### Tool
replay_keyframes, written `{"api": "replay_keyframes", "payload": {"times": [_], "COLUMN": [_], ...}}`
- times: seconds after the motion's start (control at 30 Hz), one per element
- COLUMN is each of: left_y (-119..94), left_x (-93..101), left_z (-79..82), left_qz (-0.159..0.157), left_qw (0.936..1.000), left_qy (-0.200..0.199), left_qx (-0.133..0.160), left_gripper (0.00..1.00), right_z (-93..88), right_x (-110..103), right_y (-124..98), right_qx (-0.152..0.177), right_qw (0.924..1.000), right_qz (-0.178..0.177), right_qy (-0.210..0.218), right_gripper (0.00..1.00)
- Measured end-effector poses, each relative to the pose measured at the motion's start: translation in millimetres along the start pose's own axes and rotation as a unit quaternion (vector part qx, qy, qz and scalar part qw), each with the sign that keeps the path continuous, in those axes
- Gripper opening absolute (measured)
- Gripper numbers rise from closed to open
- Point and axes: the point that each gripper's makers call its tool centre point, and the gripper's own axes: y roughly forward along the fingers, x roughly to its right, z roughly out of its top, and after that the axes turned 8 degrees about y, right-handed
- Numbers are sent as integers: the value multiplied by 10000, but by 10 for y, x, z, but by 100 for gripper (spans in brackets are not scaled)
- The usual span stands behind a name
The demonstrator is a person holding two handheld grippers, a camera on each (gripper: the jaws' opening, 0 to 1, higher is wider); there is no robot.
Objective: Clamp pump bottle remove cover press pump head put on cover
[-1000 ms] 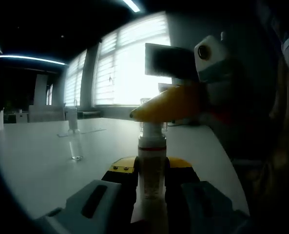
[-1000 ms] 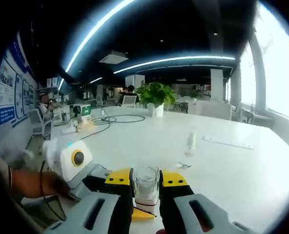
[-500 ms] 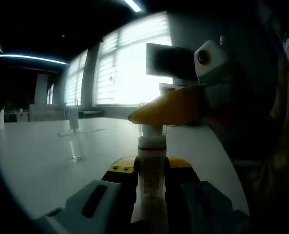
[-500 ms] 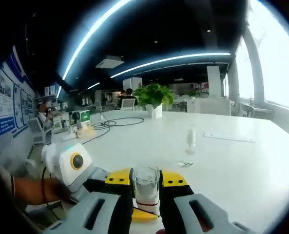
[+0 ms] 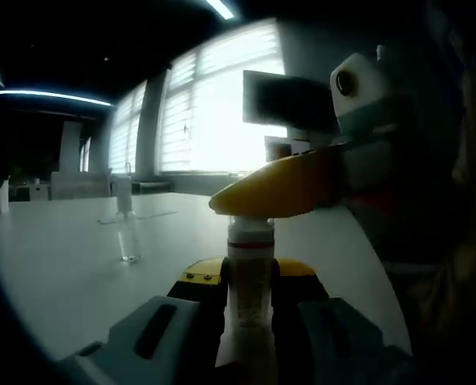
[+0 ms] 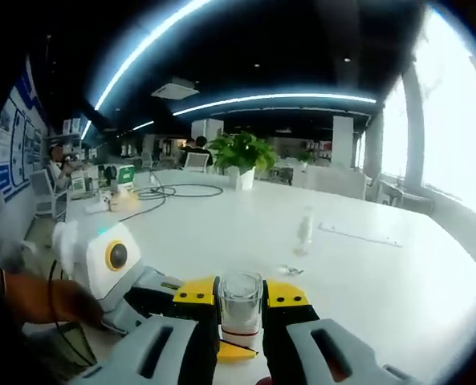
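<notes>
The pump bottle (image 5: 250,241) stands upright on the white table, clear-bodied with a white collar and a red ring. My left gripper (image 5: 250,282) is shut on its body. My right gripper (image 5: 278,186) comes in from the right, and its yellow jaw lies across the bottle's top and hides the pump head. In the right gripper view my right gripper (image 6: 240,303) is shut on the clear cover (image 6: 240,295), directly over the bottle's red ring (image 6: 239,330). The left gripper (image 6: 169,298) sits just left of it, held by a hand.
A small clear bottle (image 5: 127,239) (image 6: 303,233) stands farther out on the table (image 6: 221,233), with a flat sheet (image 6: 358,235) and a small bit (image 6: 290,270) nearby. A potted plant (image 6: 239,154) and cables (image 6: 173,192) lie at the far end. Bright windows (image 5: 213,112) line one side.
The right gripper has shifted a little and its yellow jaw now sits closer over the bottle's collar. The cover stays in its jaws and the left gripper keeps its hold.
</notes>
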Motion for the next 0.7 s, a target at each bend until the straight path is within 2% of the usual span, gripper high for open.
{"api": "replay_keyframes", "payload": {"times": [0.2, 0.37, 0.53, 0.7], "left_y": [8, 10, 15, 18], "left_x": [18, 16, -1, -8], "left_z": [1, -2, -8, -10], "left_qz": [-12, -10, -17, -28], "left_qw": [10000, 10000, 10000, 10000], "left_qy": [-5, -2, -31, -19], "left_qx": [1, 1, 8, 9], "left_gripper": [12, 12, 12, 12], "right_z": [-2, -6, -1, 86], "right_x": [44, 62, 39, 14], "right_y": [-8, -6, 18, 5], "right_qx": [90, 106, 108, 300], "right_qw": [9999, 9996, 9998, 9994], "right_qz": [-54, 44, 144, 145], "right_qy": [83, 269, 73, 49], "right_gripper": [15, 15, 16, 24]}}
